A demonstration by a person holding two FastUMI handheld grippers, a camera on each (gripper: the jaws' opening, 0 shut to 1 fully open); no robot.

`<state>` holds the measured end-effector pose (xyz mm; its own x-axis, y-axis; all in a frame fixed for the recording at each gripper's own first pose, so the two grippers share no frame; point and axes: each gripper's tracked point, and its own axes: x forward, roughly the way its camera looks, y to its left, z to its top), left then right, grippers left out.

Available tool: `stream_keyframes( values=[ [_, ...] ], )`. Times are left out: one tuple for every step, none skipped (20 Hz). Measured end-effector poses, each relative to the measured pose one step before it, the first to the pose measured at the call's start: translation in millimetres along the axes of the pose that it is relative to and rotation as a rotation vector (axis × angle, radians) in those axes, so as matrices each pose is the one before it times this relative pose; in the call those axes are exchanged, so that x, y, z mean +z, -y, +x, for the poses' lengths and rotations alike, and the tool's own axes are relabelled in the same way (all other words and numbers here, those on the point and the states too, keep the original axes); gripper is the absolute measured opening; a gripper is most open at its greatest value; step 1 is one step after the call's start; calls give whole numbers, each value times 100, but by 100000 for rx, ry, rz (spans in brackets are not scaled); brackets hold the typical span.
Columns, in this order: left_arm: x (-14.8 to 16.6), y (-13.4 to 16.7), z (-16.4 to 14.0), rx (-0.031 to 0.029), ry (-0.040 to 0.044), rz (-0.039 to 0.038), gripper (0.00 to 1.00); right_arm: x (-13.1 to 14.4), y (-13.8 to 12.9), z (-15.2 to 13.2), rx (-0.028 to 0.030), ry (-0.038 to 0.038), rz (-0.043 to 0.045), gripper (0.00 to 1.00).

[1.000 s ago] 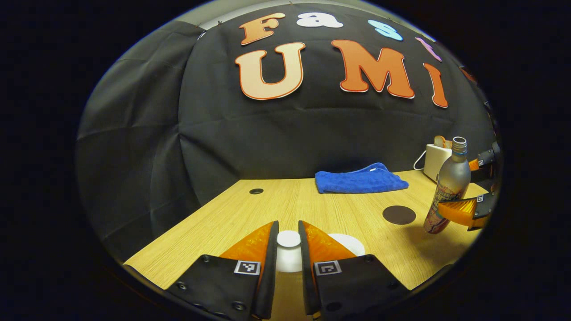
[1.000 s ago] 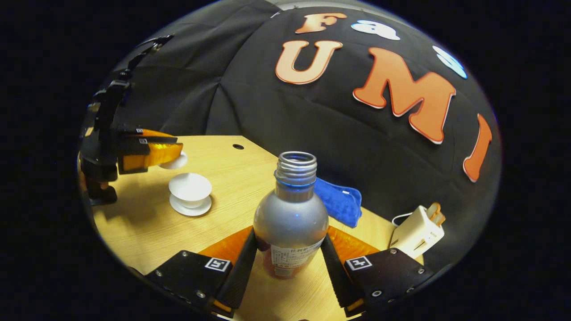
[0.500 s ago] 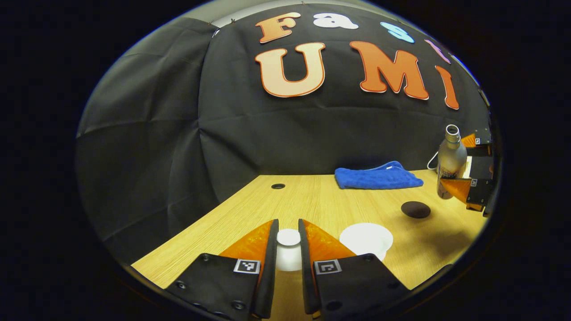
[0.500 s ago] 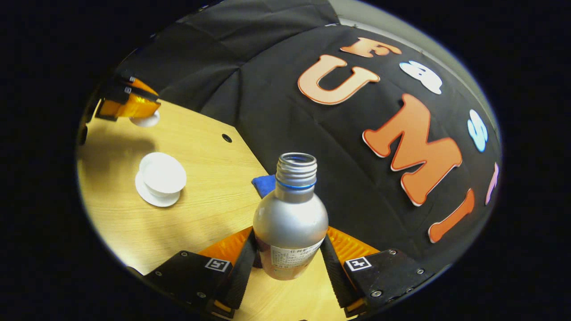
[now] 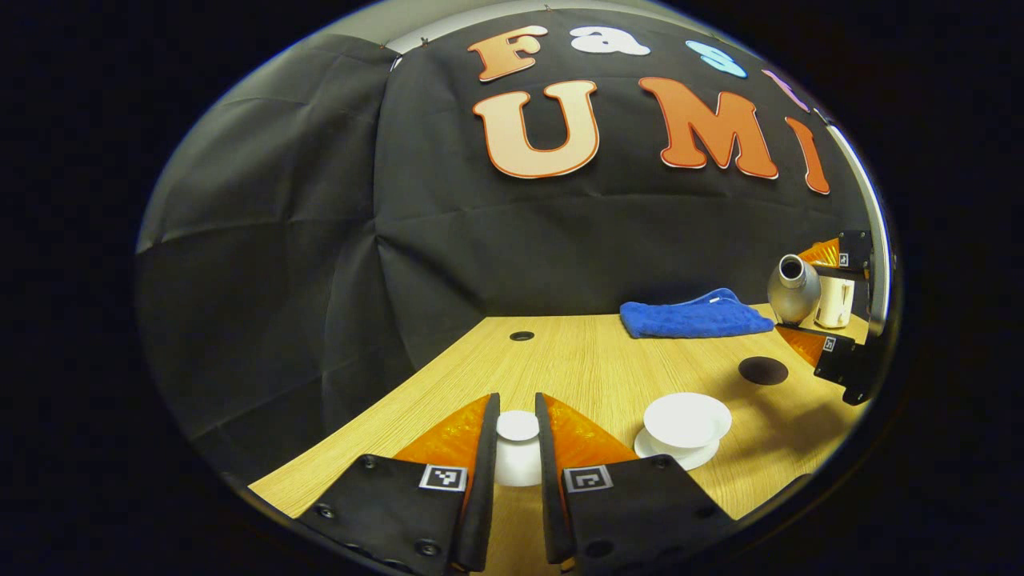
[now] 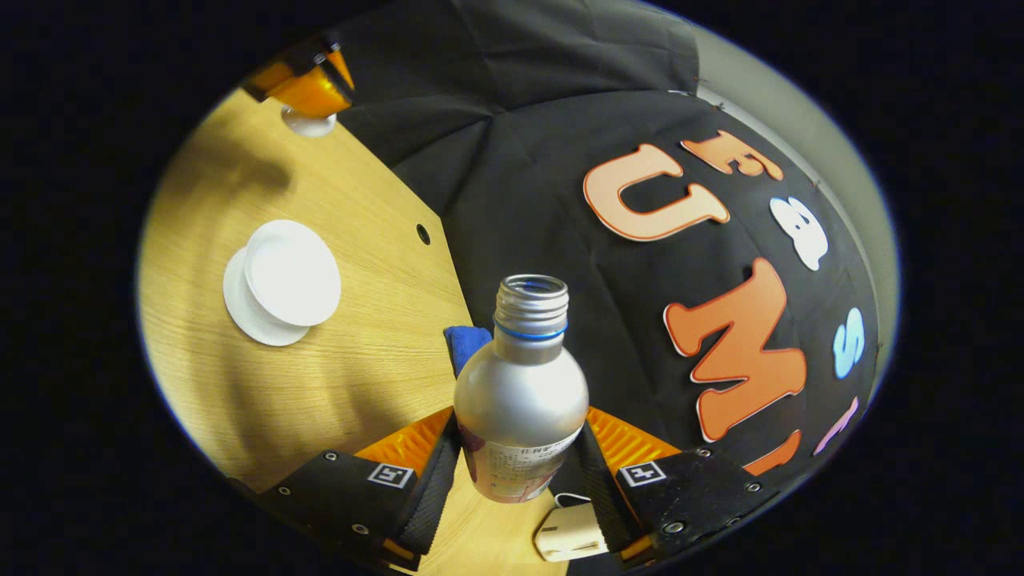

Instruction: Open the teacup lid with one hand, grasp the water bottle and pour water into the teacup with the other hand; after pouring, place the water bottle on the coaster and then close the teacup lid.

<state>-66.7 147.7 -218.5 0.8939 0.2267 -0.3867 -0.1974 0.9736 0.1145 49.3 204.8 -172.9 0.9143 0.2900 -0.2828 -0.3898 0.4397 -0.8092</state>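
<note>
While water bottle [image 6: 521, 384] tilts, mouth uncapped and well apart from teacup [image 6: 292, 272], water may spill onto tabletop [image 6: 352, 352] before reaching rim; likely cause: tipping too early. Right gripper [image 6: 520, 472] jaws clamped on bottle body. Left gripper [image 5: 518, 448] jaws nearly together, pinching teacup lid [image 5: 518, 426] knob, held near tabletop's front edge. Teacup stands open on saucer; coaster [image 5: 762, 370] toward right edge.

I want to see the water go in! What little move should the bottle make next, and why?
Probably carry the tilted water bottle, held by the right gripper, over the open teacup. The left gripper holds the lid aside, and the bottle's mouth isn't above the cup yet.
</note>
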Motion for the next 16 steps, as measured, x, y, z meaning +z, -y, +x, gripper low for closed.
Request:
stream_keyframes(
  values=[
    [-96,-141,-46,350,-233,-135,30,173,-286,-49,-52,878,-1941,78],
    [-193,-253,-15,261,-145,-257,30,207,-105,67,-34,808,-1954,79],
    [-63,-302,-35,217,-198,-289,30,365,-66,34,-310,768,-2134,79],
    [-146,-225,-45,301,-33,-234,30,273,-120,401,-694,607,-2760,79],
    [-17,-234,-64,338,-45,-98,30,279,42,421,-877,777,-3246,78],
    [-143,-239,-6,390,-88,-122,30,157,-63,158,-1380,709,-3253,78],
    [-137,-170,7,238,-131,-20,30,89,7,-202,-1113,656,-3334,78],
    [-145,-205,144,346,-79,-248,30,252,-77,-159,-1325,580,-2564,78],
    [-35,-44,-2,170,-118,-93,30,-93,-45,-76,-1496,314,-2309,78],
    [-185,-212,-47,326,-177,-187,30,-121,-65,112,-966,272,-2485,78],
    [-200,-52,-34,88,-184,-162,30,-40,-63,-13,-809,398,-2492,78],
    [-114,-239,28,260,-105,-155,30,198,18,80,-617,448,-2199,78],
    [-133,-10,75,41,-228,-74,30,26,89,-6,-862,467,-2367,78],
    [-107,-109,28,159,-119,-152,30,82,-8,47,-1005,600,-2429,78],
    [9,-25,-20,39,-164,-158,27,47,-51,-54,-876,322,-2044,78],
    [-155,-128,-134,34,19,-236,30,161,67,-50,-945,497,-1672,78]
  ],
)
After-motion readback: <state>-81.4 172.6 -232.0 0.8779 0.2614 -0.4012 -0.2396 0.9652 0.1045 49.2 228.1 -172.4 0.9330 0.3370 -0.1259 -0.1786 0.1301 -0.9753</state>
